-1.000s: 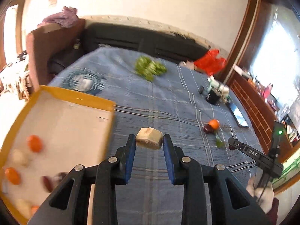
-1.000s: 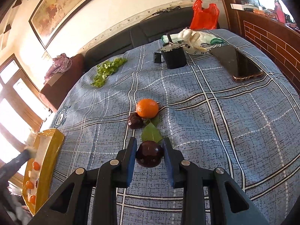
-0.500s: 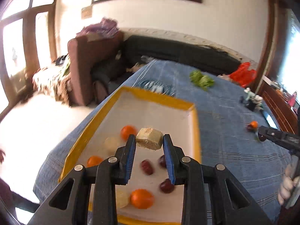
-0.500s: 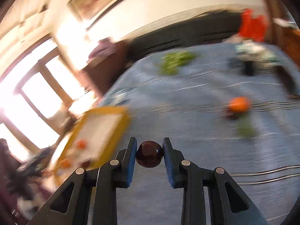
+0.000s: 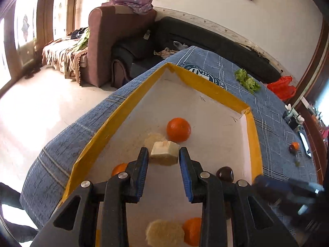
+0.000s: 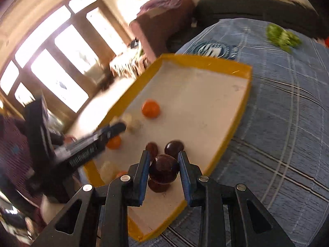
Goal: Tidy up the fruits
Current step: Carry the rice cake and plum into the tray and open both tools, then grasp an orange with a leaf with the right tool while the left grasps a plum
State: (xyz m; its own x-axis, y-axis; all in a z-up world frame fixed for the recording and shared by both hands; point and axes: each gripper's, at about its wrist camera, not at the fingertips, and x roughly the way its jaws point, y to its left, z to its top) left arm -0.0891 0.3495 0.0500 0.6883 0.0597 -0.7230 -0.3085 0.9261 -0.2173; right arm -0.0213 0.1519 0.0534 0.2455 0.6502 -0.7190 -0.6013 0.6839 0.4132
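- Left tool (image 5: 163,158) grips a pale fruit chunk (image 5: 164,156) above the yellow-rimmed tray (image 5: 212,94); I'd lower it beside the other pale pieces before releasing.
- Right tool (image 6: 163,168) clamps a dark plum (image 6: 163,168) over the tray's near corner, beside two other plums (image 6: 173,147).
- The far half of the tray is bare, but the tools crowd each other, and the table (image 6: 287,123) edge lies just beyond the tray.

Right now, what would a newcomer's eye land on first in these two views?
The yellow-rimmed tray at the edge of the blue cloth, with oranges and dark fruits inside. Above it, the left gripper holds a pale chunk and the right gripper a dark fruit.
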